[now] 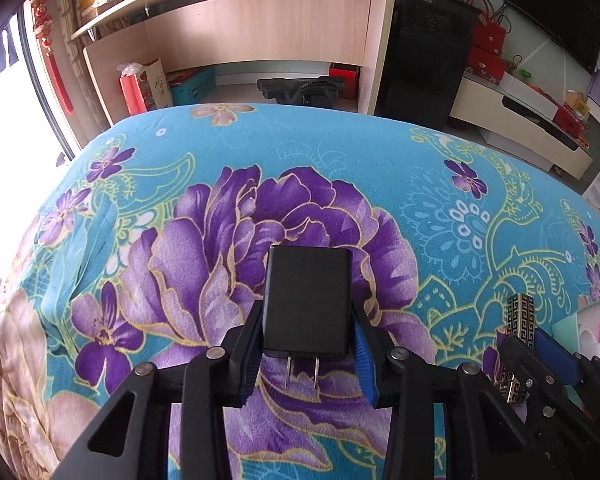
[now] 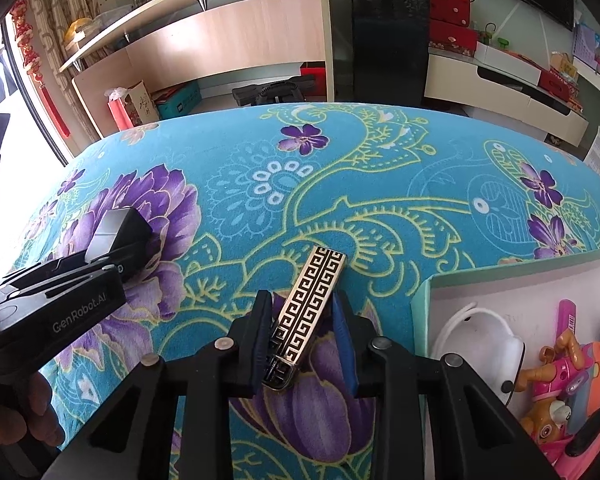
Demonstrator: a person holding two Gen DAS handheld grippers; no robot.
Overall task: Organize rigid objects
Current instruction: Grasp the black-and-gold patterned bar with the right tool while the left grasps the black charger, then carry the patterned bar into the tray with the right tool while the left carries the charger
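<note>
The black plug-in charger (image 1: 306,306) sits between the left gripper (image 1: 306,350) pads, its jaws clamped on both sides, two metal prongs pointing back toward the camera; its underside is hidden. The right gripper (image 2: 302,338) holds a slim gold-and-black key-patterned lighter (image 2: 306,314) tilted between narrow jaws, its lower end partly covered. Both hang over the floral-clothed worktop (image 2: 340,184). At right, a pale box (image 2: 432,296) of toys is cut off by the frame edge.
</note>
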